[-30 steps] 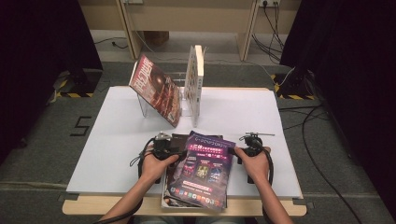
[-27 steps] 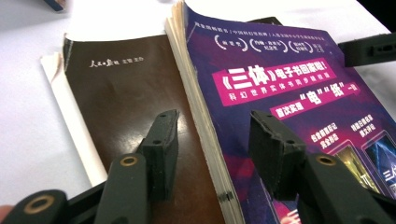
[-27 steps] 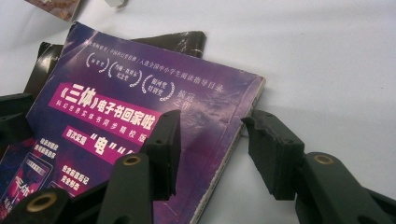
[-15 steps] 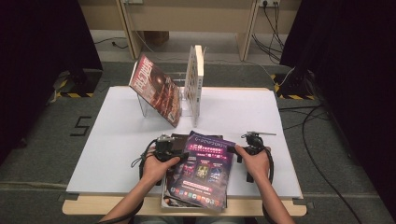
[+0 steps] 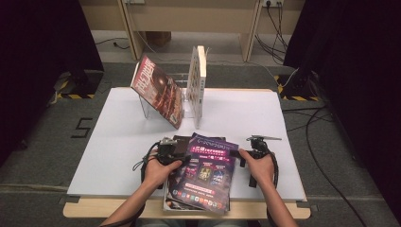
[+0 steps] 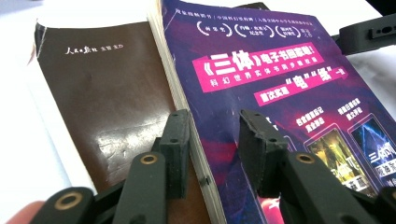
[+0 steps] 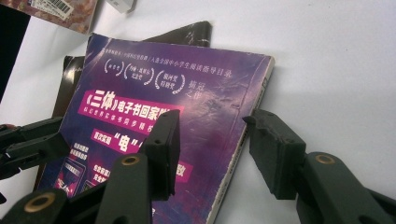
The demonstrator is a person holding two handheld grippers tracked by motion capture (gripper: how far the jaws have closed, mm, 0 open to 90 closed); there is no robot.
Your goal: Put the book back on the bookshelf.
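Straddling purple magazine (image 6: 289, 107) edge (left gripper (image 6: 212, 140))

Purple magazine (image 6: 280, 93): glossy paper cover, scuffed. Brown book (image 6: 107, 107): glossy, worn patch. Table sheet (image 5: 118, 142): matt white. Gripper pads: matt black plastic.

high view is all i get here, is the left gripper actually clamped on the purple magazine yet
observer: Not yet. The left gripper has just been closing its jaws. They straddle the page edge of the purple magazine without pinching it.
operator: whats the dark thing under it
observer: A brown book, lying flat, with small white characters near its top corner.
operator: and the right side
observer: The right gripper is open, one jaw over the magazine's cover and the other over the white table.
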